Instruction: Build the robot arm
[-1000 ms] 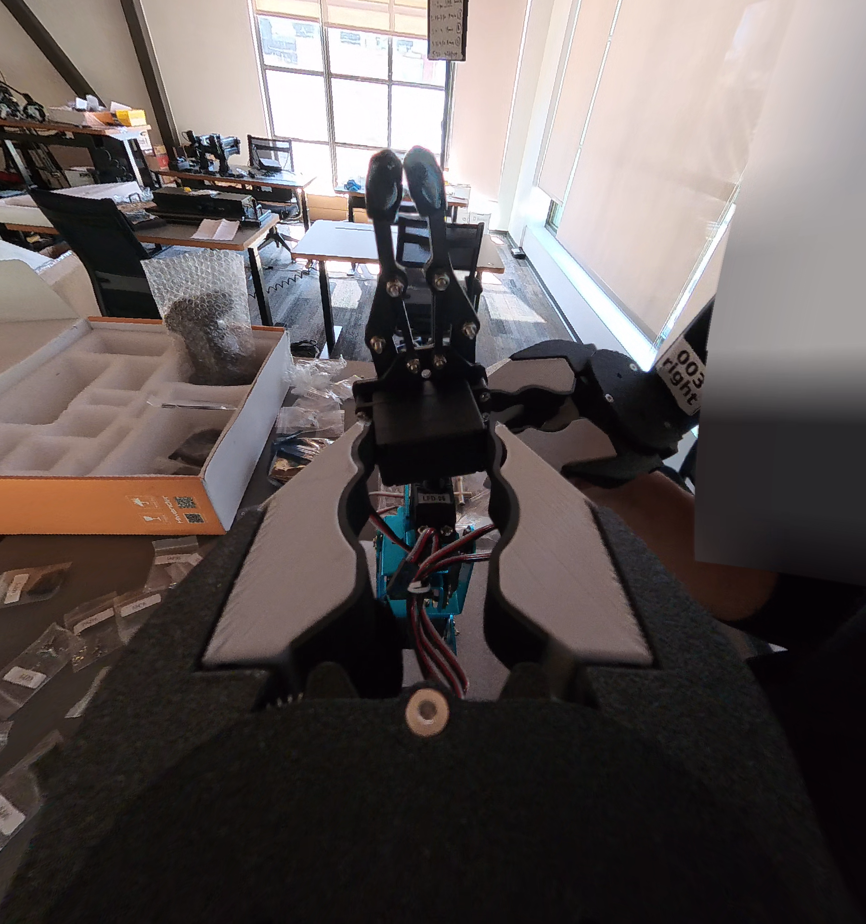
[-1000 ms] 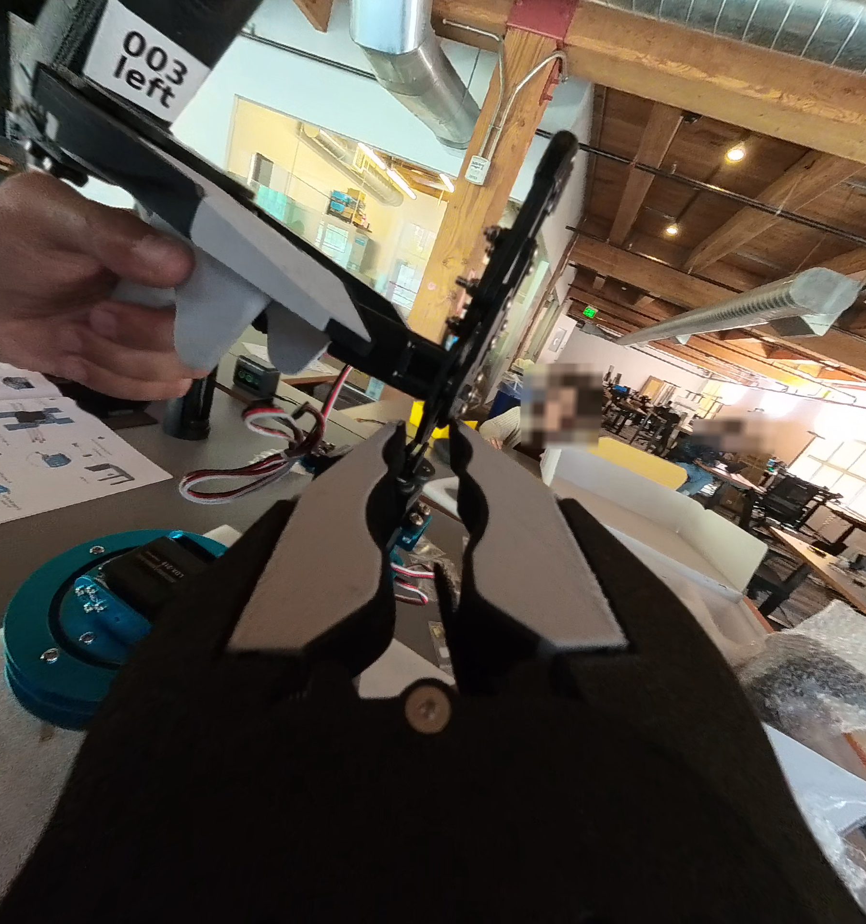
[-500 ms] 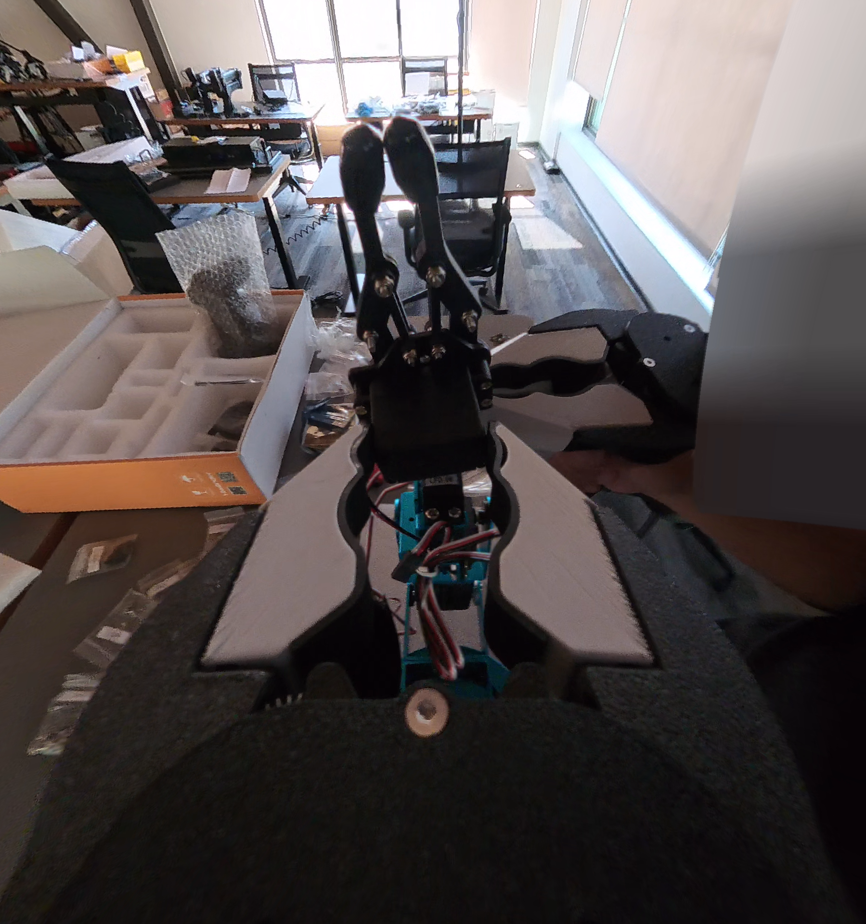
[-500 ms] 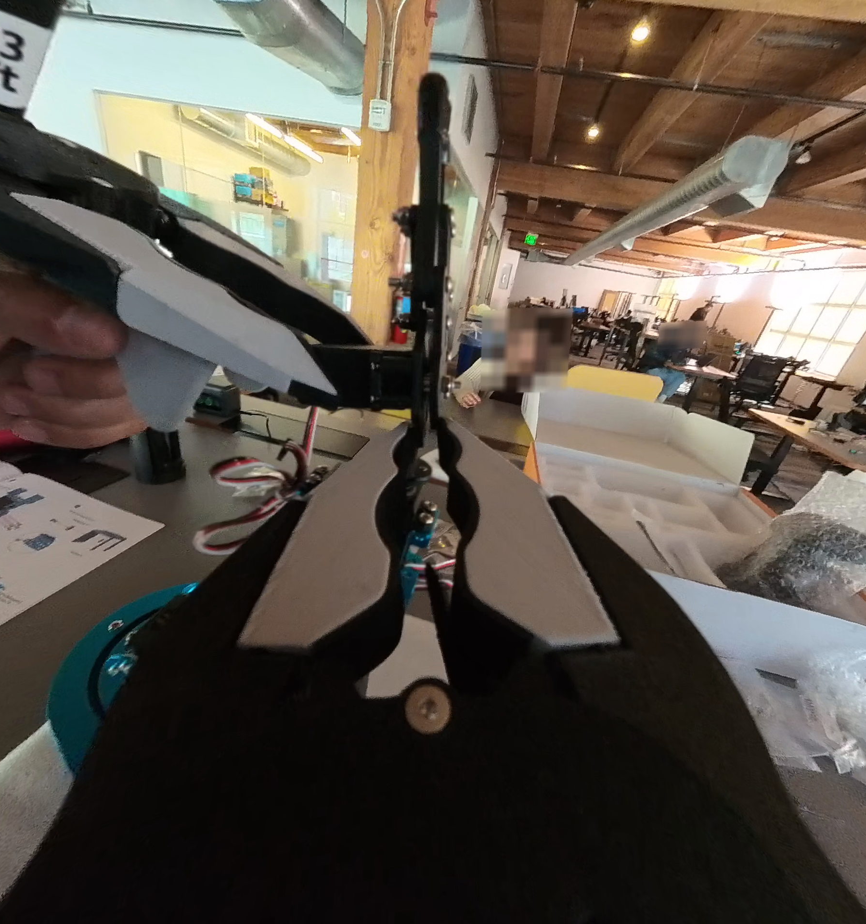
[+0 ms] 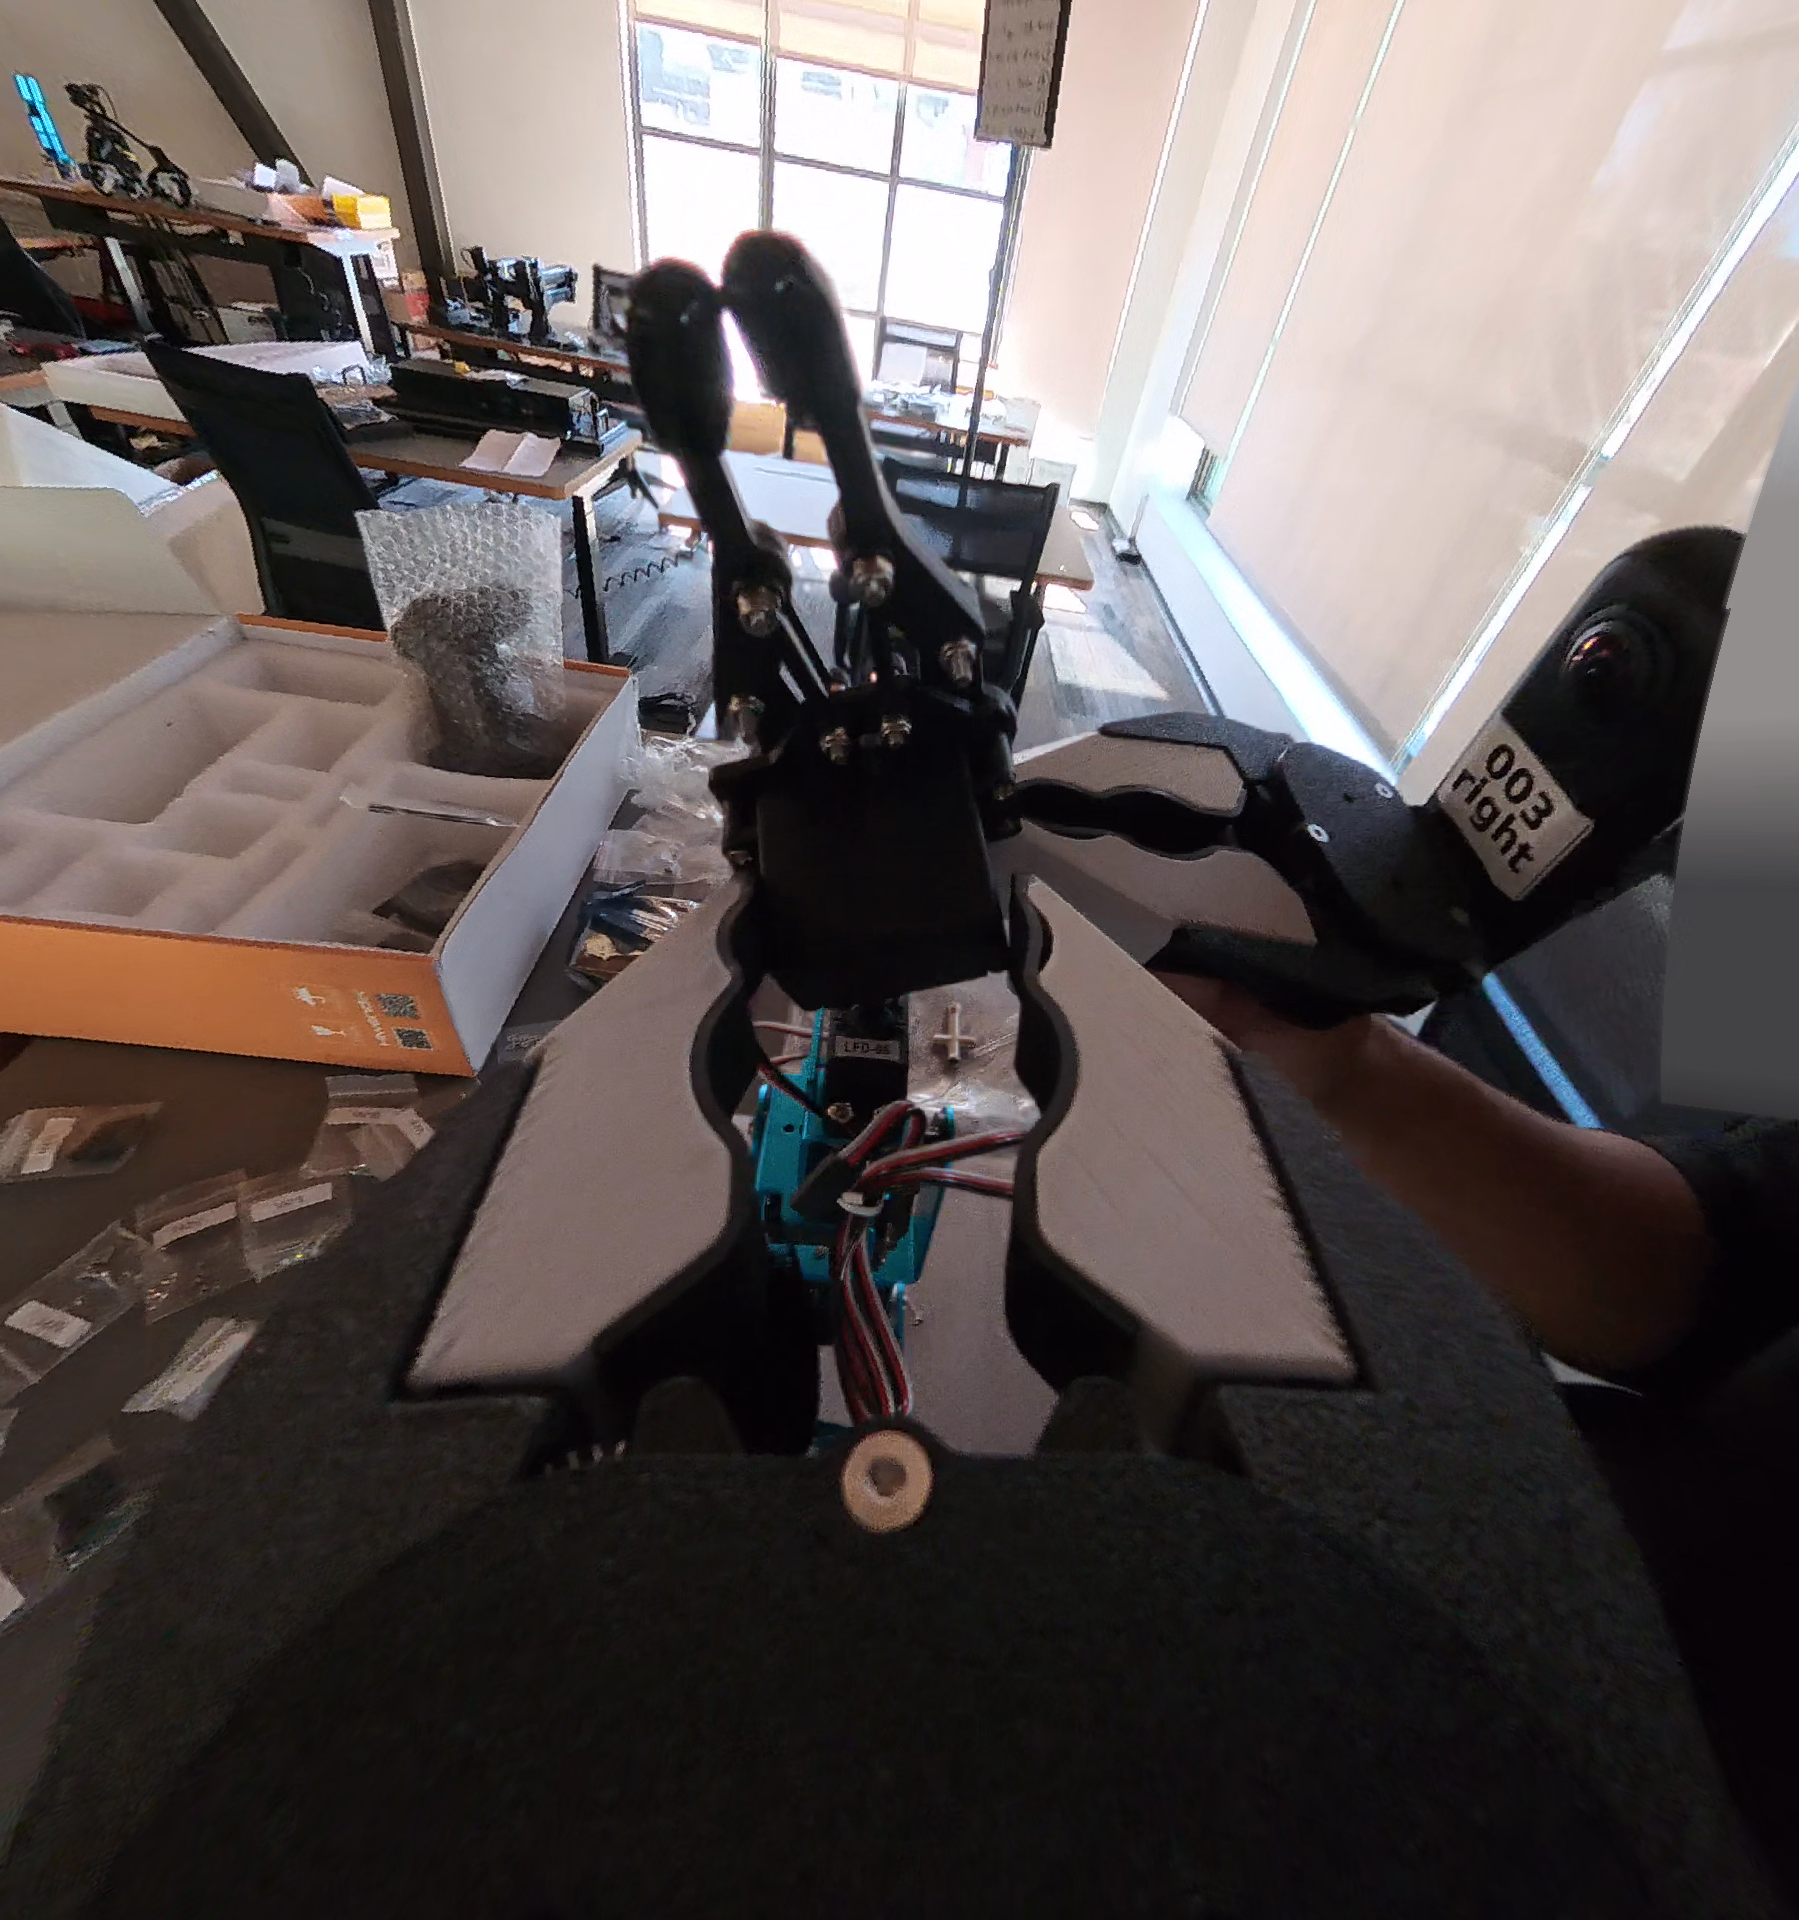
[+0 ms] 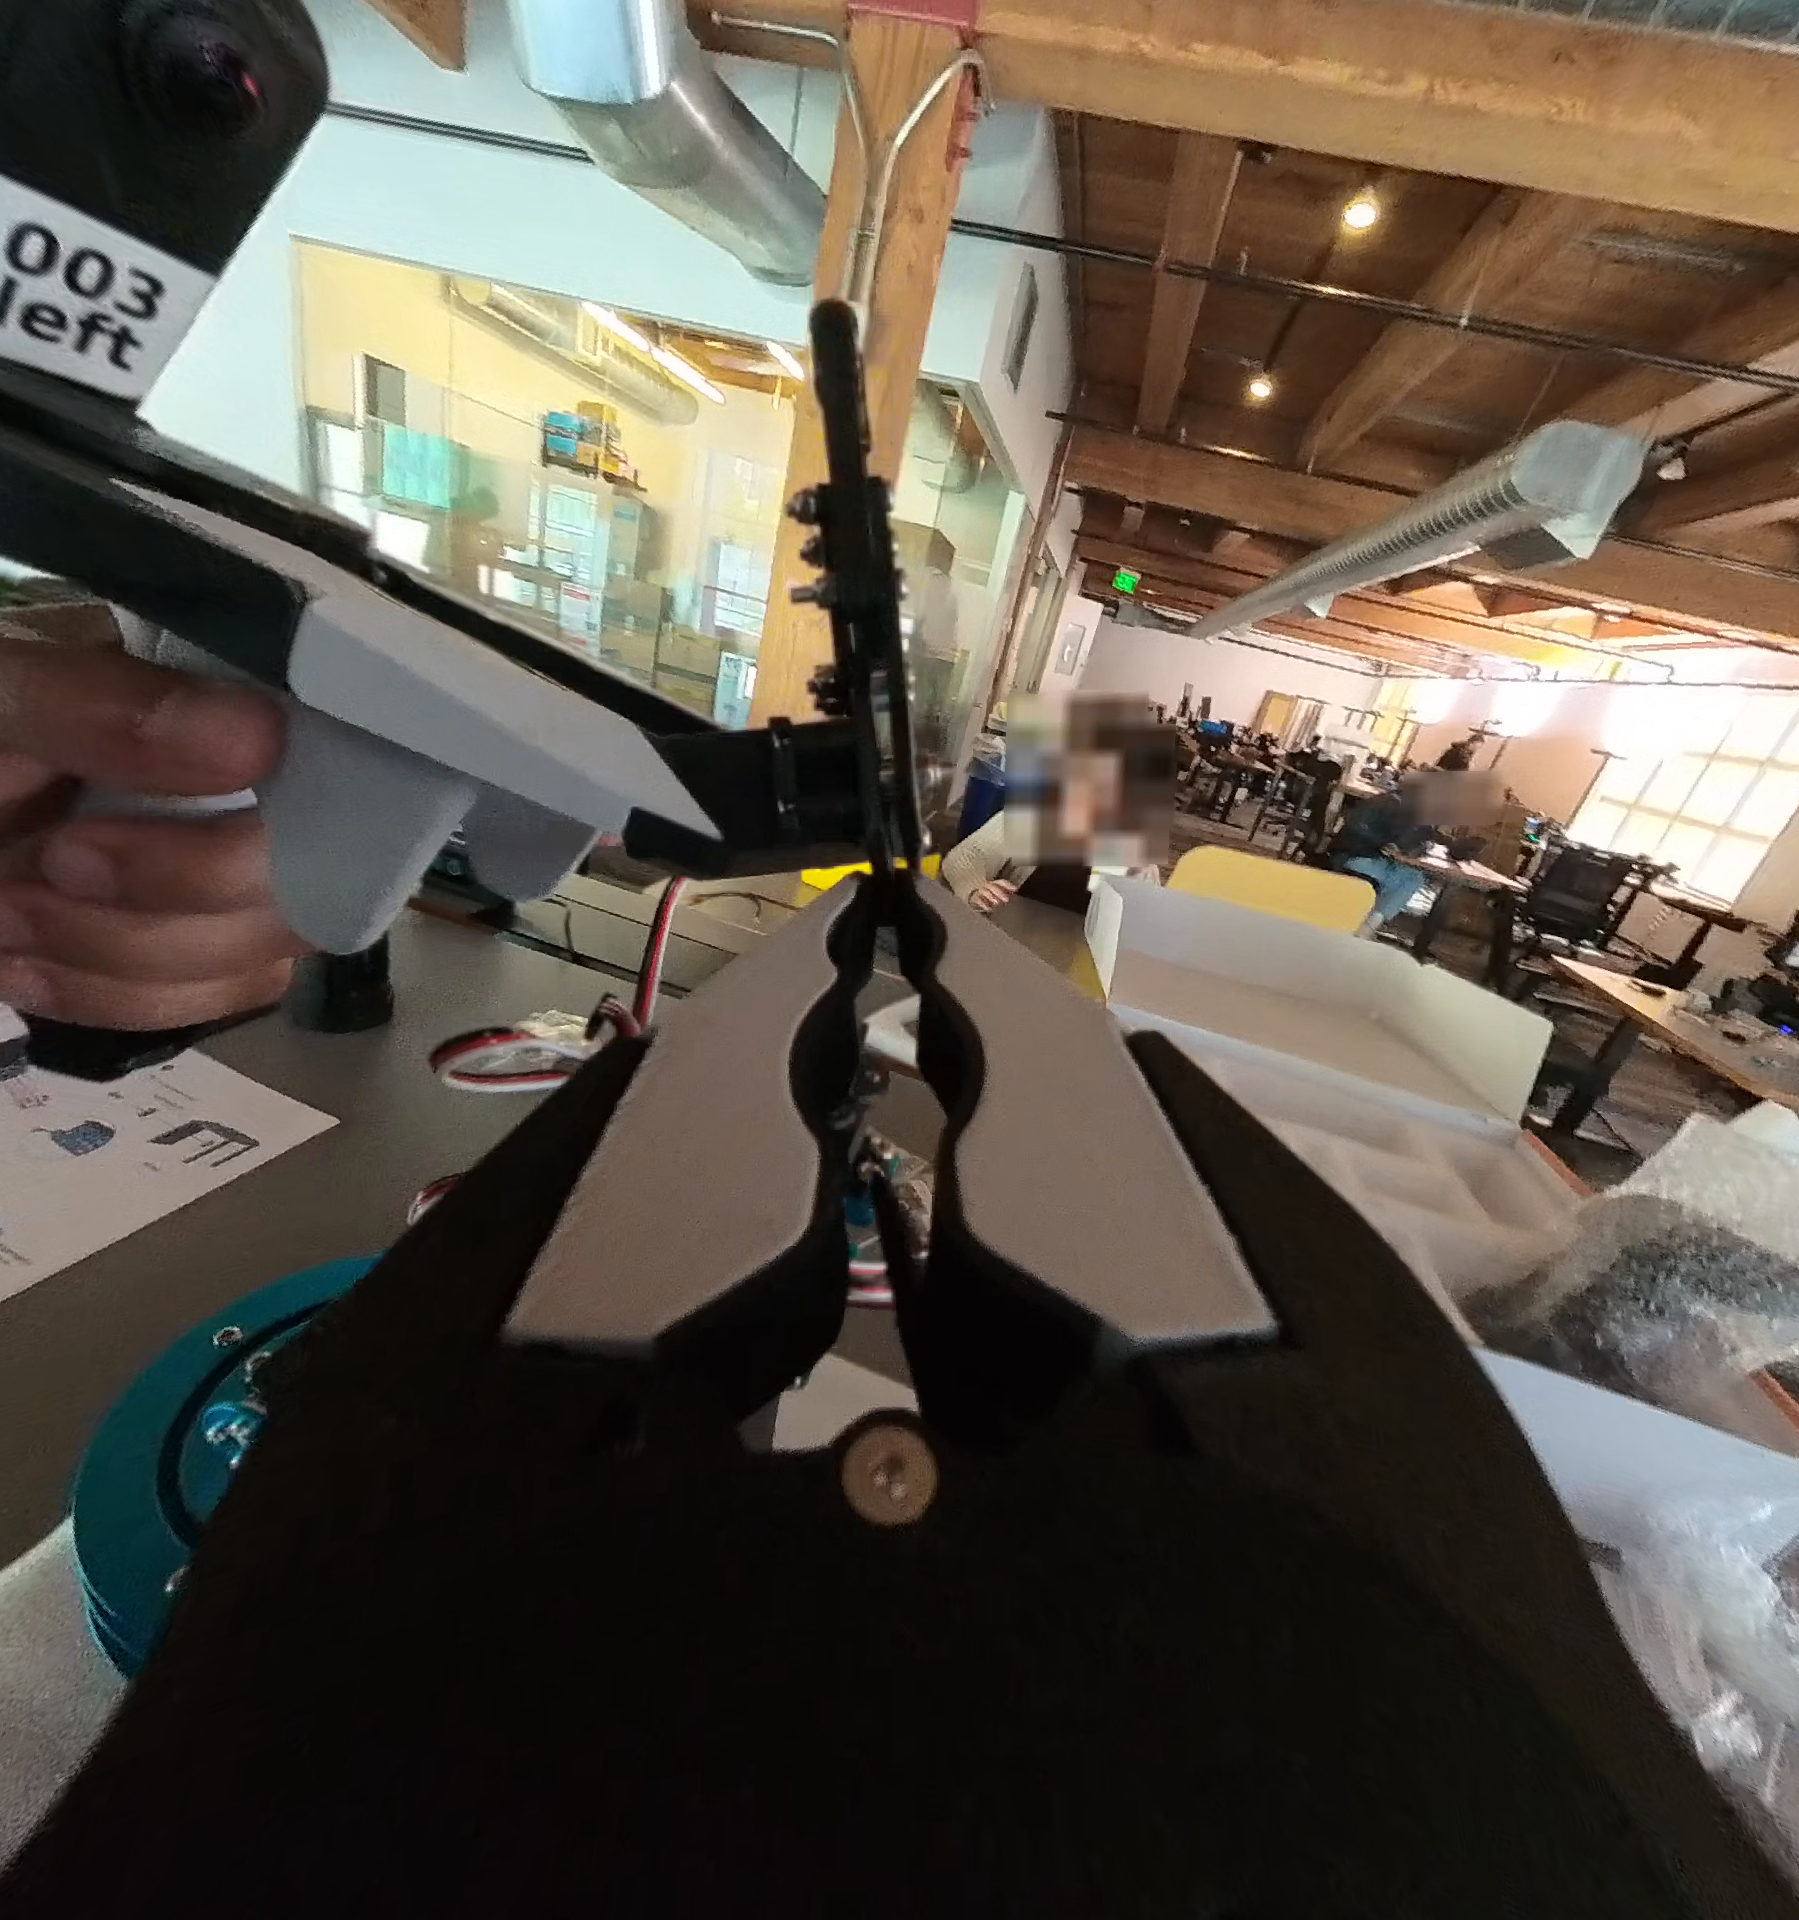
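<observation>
The small black toy robot claw with its boxy servo body (image 5: 869, 862) was clamped between the left gripper (image 5: 879, 914) fingers—long axis upright; its edge was pinched by the right gripper (image 6: 884, 914) fingers from the side.

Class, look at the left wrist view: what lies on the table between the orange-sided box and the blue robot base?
Clear plastic bags of small parts lie between the orange-sided box and the blue robot base; the left wrist view shows it.

grippers: 2 (image 5: 879, 914) (image 6: 890, 894) | black claw (image 5: 833, 665): 1 | foam-lined box (image 5: 251, 831): 1 | teal base (image 6: 147, 1475): 1
</observation>
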### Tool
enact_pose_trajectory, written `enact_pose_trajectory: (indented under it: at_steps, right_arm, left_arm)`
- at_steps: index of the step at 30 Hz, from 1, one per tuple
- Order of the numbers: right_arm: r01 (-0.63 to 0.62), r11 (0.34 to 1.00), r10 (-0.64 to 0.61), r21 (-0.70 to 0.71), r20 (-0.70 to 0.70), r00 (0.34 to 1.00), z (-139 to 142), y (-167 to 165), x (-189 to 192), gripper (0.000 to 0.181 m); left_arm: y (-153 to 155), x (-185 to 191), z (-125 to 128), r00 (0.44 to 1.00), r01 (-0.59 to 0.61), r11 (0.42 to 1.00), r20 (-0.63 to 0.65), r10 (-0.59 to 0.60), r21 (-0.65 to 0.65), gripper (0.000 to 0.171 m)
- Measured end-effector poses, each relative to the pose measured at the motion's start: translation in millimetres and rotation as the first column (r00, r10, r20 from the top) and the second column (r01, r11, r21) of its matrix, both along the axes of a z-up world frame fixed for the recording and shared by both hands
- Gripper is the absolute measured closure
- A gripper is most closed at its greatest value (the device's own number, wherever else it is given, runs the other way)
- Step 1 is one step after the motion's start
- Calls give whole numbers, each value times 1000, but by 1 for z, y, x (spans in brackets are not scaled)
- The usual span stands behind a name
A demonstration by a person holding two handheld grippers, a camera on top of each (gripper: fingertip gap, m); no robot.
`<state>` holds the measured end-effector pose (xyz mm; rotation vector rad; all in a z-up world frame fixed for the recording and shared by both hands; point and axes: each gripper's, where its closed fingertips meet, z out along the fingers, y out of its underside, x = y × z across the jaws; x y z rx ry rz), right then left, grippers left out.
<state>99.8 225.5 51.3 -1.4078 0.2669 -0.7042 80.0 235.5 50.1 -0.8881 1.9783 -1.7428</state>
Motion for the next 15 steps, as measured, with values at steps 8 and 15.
enact_pose_trajectory:
  at_steps: [8, 15]
  right_arm:
    - [55, 992, -26, -110, 243, 970, 10, 8, -7, 180]
    - [58, 998, -44, -37, 295, 955, 4, 4, -14, 180]
  left_arm:
    - [7, -4, 12, 997, 12, 997, -81, -18, -75, 95]
    - [-11, 0, -5, 989, 63, 998, -138, -59, 23, 108]
